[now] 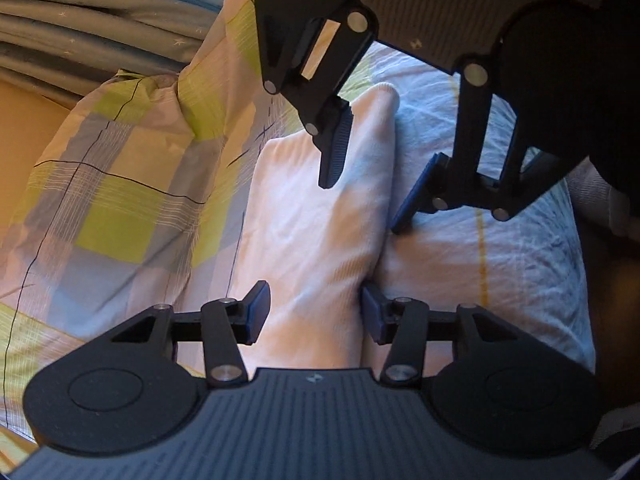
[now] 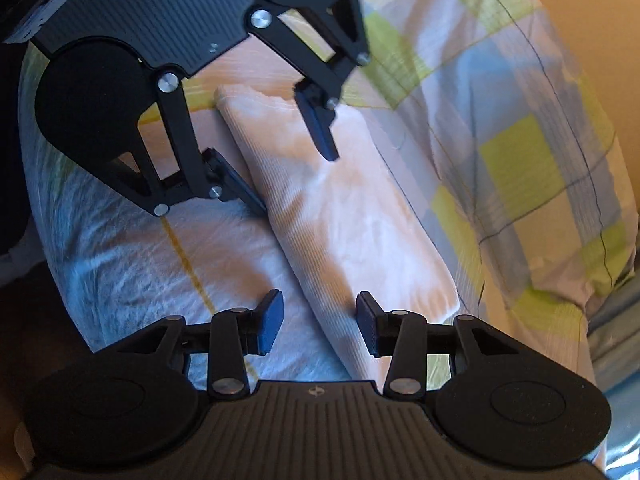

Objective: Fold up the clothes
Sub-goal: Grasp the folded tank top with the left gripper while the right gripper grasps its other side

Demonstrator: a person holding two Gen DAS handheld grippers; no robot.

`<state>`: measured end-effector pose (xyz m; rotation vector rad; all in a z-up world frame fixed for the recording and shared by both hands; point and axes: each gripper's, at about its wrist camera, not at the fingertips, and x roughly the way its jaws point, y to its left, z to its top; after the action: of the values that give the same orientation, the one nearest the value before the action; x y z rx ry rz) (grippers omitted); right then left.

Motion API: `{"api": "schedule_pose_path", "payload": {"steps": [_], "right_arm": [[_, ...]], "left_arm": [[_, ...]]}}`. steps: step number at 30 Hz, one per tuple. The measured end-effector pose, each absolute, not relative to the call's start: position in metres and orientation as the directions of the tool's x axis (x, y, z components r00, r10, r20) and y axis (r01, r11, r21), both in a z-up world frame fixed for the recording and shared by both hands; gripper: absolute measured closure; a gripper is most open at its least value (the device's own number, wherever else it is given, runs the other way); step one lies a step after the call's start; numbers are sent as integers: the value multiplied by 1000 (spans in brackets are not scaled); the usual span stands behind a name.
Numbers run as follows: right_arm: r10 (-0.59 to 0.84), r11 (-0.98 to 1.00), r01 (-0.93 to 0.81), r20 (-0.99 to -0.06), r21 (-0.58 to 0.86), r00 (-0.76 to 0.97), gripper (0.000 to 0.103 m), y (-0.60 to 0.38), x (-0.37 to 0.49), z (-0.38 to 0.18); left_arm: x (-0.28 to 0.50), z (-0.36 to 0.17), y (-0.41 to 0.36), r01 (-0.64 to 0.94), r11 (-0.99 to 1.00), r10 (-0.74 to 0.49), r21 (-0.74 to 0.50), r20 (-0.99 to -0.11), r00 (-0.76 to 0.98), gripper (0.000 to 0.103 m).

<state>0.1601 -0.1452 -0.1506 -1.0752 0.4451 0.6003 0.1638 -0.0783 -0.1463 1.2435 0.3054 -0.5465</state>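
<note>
A folded pale ribbed garment [image 1: 312,232] lies as a long bundle on the bed; the right wrist view shows it running diagonally [image 2: 340,216]. My left gripper [image 1: 316,312] stands open, one finger on each side of the bundle's near end, with the pads not pressing. It appears at the top of the right wrist view [image 2: 286,168], one finger above the cloth and the other at its left edge. My right gripper [image 2: 319,322] is open too, astride the opposite end. In the left wrist view it [image 1: 370,188] hangs over the bundle's far end.
The garment rests on a white crinkled sheet [image 1: 480,260] with a thin yellow stripe [image 2: 192,272]. A checked duvet in yellow-green, grey and white [image 1: 120,200] [image 2: 520,160] borders the garment. Grey-blue crumpled bedding [image 1: 80,20] lies beyond it.
</note>
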Motion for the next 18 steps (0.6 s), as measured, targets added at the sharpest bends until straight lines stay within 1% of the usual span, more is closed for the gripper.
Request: {"api": "schedule_pose_path", "payload": {"steps": [2,4,5,7,9,14,16,17,18], "right_arm": [[245,297,-645,-596,-704,764,60,-139,166,-152],[233,271,-633,-588,-725,774,60,-142,173,-153],[218,271,-623,-584,-734,782,61,-146,175,-154],[187,272,-603,-574,-750,797,62,-156,181,-155],[156,271,-584,-563,-765,811,62,-165,187,-157],[142,215,-556,-538,-803,831,64,-157,186,-165],[138,211,-555,-538,-804,832,68,-155,186,-167],[136,210,-555,-538,-805,832,70,-154,186,-169],[135,208,-555,-538,-805,832,75,-153,186,-170]], "left_arm": [[169,-146,-71,533,228,-212,815,-493,844,55],[175,-147,-65,510,229,-177,829,-479,860,61],[176,-148,-63,506,232,-163,831,-479,862,65],[176,-149,-62,501,239,-160,832,-475,865,67],[174,-153,-65,491,205,-161,847,-466,870,70],[177,-157,-65,474,170,-156,864,-451,879,70],[176,-158,-63,474,175,-151,863,-452,879,71],[175,-159,-62,476,178,-147,861,-455,878,78],[174,-161,-61,477,178,-145,860,-457,878,82]]}}
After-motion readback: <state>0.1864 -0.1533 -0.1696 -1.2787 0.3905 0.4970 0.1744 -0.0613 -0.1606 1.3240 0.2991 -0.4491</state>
